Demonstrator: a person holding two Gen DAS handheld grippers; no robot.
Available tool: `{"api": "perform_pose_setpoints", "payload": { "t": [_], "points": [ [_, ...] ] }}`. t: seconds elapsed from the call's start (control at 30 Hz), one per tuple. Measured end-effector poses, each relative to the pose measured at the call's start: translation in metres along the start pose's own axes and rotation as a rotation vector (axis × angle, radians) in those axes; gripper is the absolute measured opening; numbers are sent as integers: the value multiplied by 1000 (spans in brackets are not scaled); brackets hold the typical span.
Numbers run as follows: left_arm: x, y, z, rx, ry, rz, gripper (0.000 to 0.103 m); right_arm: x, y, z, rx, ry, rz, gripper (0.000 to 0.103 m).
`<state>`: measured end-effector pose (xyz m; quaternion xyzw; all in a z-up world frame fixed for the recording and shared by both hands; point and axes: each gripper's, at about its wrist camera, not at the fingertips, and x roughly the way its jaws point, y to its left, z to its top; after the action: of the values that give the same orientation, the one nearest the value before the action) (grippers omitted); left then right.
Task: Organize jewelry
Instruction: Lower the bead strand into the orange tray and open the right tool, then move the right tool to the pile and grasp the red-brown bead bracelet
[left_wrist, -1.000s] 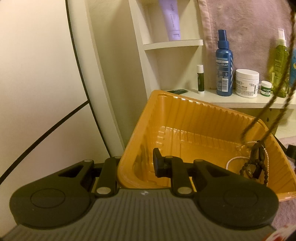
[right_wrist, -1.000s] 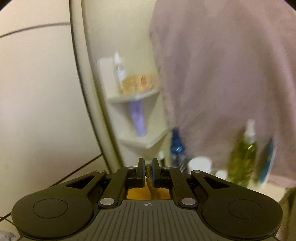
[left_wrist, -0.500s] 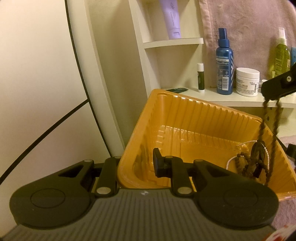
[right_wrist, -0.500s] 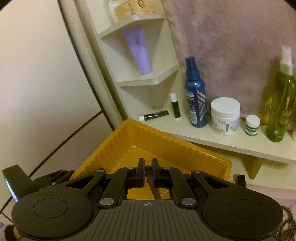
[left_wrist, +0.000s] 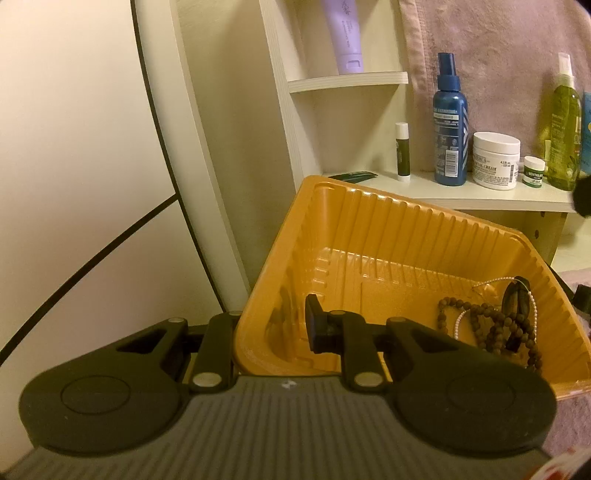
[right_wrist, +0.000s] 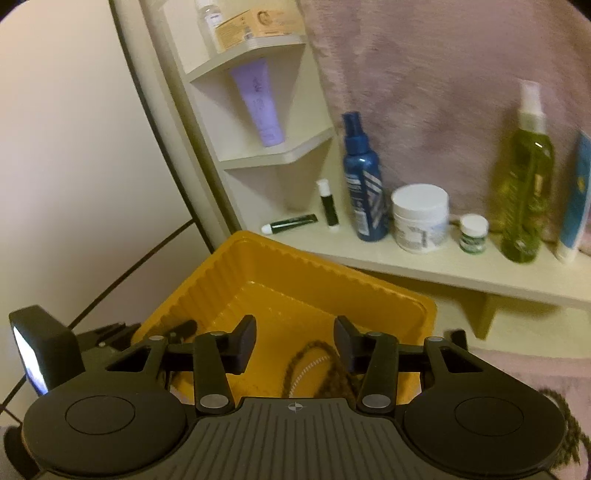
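Both right gripper (right_wrist: 294, 343) jaws just released beads (left_wrist: 495, 328).

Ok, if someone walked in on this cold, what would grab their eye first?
Probably the bright orange tray, tilted up with the left gripper clamped on its near rim. Next, the dark bead necklace heaped with a white pearl strand in the tray's right corner, below the open right gripper. Behind, a blue spray bottle stands on the pale shelf.

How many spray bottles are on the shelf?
2: a blue spray bottle beside the white jar, and a green spray bottle further right. Others may be hidden beyond the picture's edge.
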<state>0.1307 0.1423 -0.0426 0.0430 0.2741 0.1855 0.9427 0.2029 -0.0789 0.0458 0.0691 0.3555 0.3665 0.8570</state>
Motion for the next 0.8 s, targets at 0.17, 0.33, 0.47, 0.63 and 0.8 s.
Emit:
{"api": "perform_pose_setpoints", "payload": {
  "t": [0.17, 0.33, 0.47, 0.63, 0.8],
  "points": [
    [-1, -1, 0, 4, -3, 2, 18, -30, -27, -11, 68, -37, -48, 47],
    [-1, -1, 0, 4, -3, 2, 18, -71, -74, -24, 149, -84, -153, 47],
    [-2, -1, 0, 4, -2, 3, 18, -94, -107, -40, 197, -90, -232, 47],
    [-3, -1, 0, 6, 0, 2, 19, -103, -130, -68, 223, -44, -293, 47],
    [-3, -1, 0, 8, 0, 4, 19, -92, -134, -96, 213, 39, -291, 47]
  ]
}}
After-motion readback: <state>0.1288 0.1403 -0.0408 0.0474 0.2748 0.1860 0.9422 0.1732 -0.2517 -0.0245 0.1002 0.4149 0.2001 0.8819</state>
